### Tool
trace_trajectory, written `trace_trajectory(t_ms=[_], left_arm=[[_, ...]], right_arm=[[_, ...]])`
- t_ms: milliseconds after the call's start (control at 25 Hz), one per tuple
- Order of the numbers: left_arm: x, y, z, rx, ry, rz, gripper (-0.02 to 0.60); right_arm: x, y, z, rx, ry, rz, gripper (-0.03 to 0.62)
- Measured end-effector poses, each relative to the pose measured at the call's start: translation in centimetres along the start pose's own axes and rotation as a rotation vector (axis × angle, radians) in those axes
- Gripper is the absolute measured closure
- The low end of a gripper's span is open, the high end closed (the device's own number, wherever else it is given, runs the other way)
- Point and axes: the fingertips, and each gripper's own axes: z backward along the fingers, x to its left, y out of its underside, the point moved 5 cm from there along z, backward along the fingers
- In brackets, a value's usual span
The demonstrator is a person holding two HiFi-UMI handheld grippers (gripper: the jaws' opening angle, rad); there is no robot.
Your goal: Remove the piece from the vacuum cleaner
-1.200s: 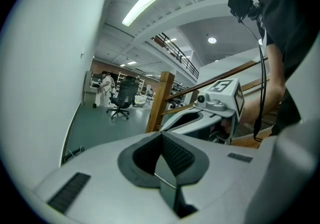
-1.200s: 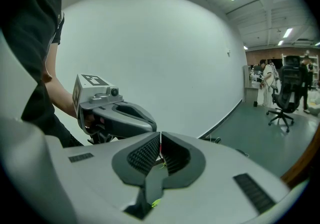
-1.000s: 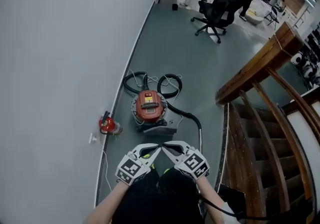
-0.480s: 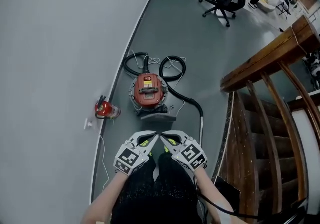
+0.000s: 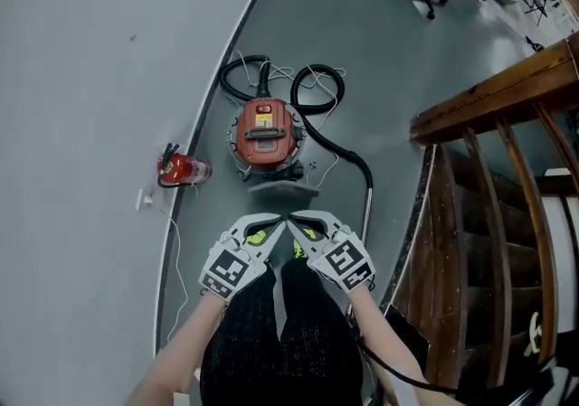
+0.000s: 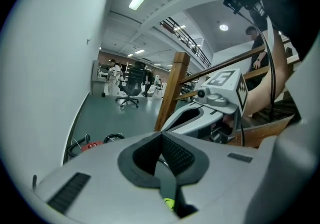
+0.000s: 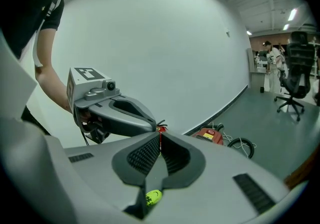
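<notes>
Looking down from the head view, the red vacuum cleaner [image 5: 264, 133] sits on the grey floor [image 5: 380, 70] close to the pale wall [image 5: 90, 79]. Its black hose [image 5: 317, 92] is looped behind it and trails off along the right side. A small red fire extinguisher [image 5: 181, 169] lies at the foot of the wall, just left of the vacuum cleaner. The person holds both tools in front of their legs, well short of the machine. The left hand-held gripper [image 5: 276, 221] and the right hand-held gripper [image 5: 297, 220] angle inward, tips nearly meeting. A wooden stair rail [image 5: 488, 101] runs along the right.

In the left gripper view, the jaws are pressed together with nothing between them. The vacuum cleaner shows small and low at the left, far off, and an office chair [image 6: 131, 86] stands further down the room.

In the right gripper view, the jaws are likewise closed and empty. The left tool's tip sits just beside them, and the vacuum cleaner lies on the floor beyond, by the wall.
</notes>
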Motion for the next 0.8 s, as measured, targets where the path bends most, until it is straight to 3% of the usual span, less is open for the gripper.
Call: trace_trajectory(t_ms=[280,680,800], left_arm=[[2.0,3.1,-3.2,0.018,-0.009,-0.004,0.574],[2.9,10.0,-7.1,0.090,0.039,0.017,0.569],[3.6,11.9,-8.2,0.088,0.024,0.025,0.540]], right_arm=[[-3.0,2.9,-2.5,0.023,-0.017,0.030,0.579],[-5.1,8.6,-5.5,0.064,-0.024,0.028,0.574],[-6.1,10.5,-6.4,0.080,-0.015,0.028,0.553]])
